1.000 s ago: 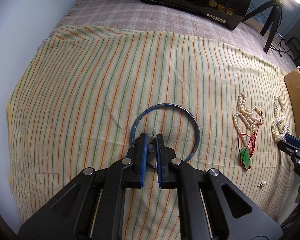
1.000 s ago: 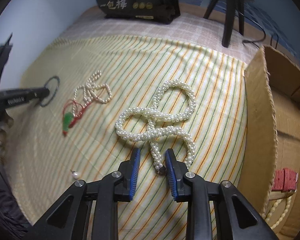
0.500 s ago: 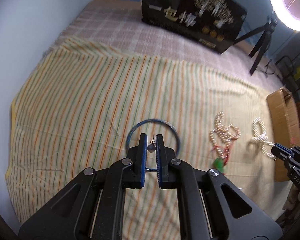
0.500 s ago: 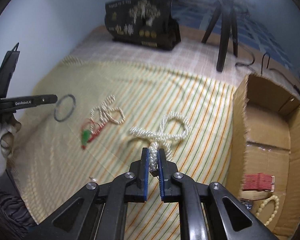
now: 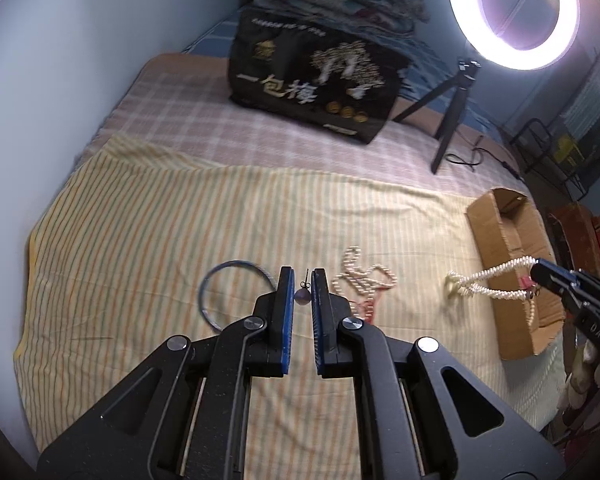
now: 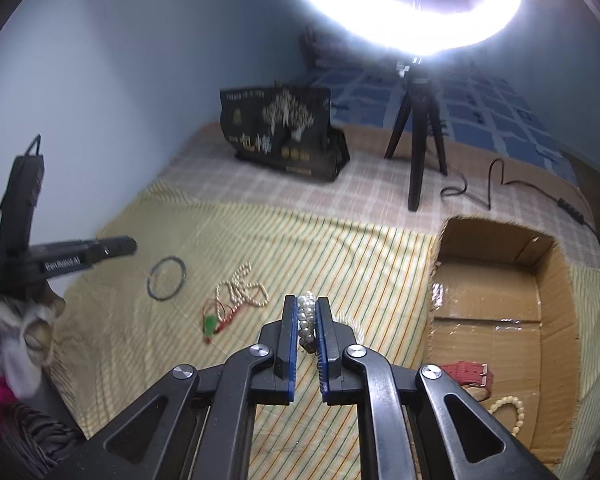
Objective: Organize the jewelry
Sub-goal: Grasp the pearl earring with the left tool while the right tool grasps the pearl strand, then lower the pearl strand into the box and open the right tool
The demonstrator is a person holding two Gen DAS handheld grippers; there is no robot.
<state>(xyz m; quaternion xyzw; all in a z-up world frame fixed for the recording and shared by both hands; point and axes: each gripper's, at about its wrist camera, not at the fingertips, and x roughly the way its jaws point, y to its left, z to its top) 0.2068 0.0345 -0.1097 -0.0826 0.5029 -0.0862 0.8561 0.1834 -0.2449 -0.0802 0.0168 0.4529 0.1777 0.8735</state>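
Observation:
My left gripper (image 5: 302, 280) is shut on a small dark bead earring (image 5: 301, 295) and holds it above the striped cloth (image 5: 140, 240). A blue bangle (image 5: 228, 292) lies on the cloth just to its left. My right gripper (image 6: 307, 308) is shut on a white pearl necklace (image 6: 306, 318); the left wrist view shows the necklace (image 5: 488, 280) hanging from it in the air beside the cardboard box (image 5: 512, 256). A thinner pearl strand with red cord and a green pendant (image 6: 236, 300) lies on the cloth.
The open cardboard box (image 6: 500, 300) at the right holds a red strap (image 6: 466, 374) and a cream bead bracelet (image 6: 508, 408). A black printed bag (image 5: 312, 84) and a ring light on a tripod (image 5: 452, 120) stand at the back.
Both grippers have risen well above the cloth. The right gripper closed on the white pearl necklace and lifted it toward the box. The left gripper lifted the earring off the bangle.

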